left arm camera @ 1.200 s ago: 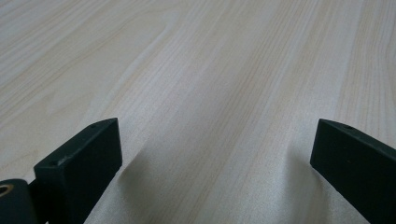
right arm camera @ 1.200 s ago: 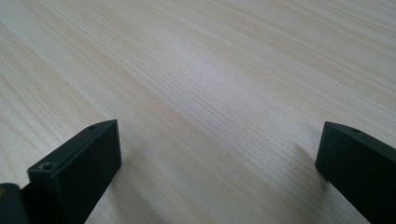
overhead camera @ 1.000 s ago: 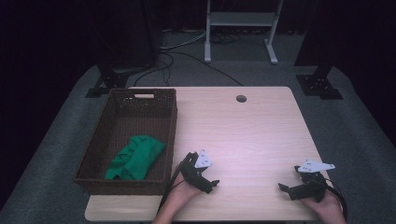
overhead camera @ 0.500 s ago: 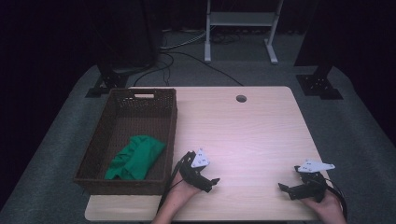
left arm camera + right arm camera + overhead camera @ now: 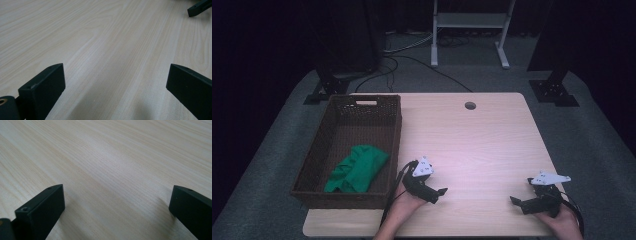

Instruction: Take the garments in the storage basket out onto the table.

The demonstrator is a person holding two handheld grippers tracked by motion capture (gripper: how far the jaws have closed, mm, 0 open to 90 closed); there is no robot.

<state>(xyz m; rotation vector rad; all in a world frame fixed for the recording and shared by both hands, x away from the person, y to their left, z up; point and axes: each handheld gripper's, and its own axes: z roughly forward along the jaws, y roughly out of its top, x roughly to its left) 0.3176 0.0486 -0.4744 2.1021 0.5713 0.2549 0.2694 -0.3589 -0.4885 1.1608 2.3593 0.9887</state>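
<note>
Dark room surrounds my workspace, with grey carpet, black stands and a white frame beyond the far edge. Next in size is the pale wooden table (image 5: 472, 145), with a small round cable hole (image 5: 470, 105) near its far edge and otherwise bare wood across the middle and right.

On the table's left side sits the brown wicker basket (image 5: 394, 135), its long side running away from me. Inside it, toward the near end, lies the green cloth (image 5: 357, 167), crumpled in a loose heap against the basket floor. It rests wholly within the walls, with nothing draped over the rim that I can see.

My left gripper (image 5: 438, 192) rests low on the table just beside the basket's near right corner, jaws spread wide and holding nothing; in the left gripper view bare wood grain runs between them, and the tip of my other gripper shows at the top right corner. My right gripper (image 5: 515, 201) sits near the table's near right corner, well apart from the basket, and its jaws also stand apart with only wood between them in the right gripper view.

I judge the work essentially finished: the cloth is in the basket, both grippers are released and clear of it, and I see no other loose item on the table left to put away.
</note>
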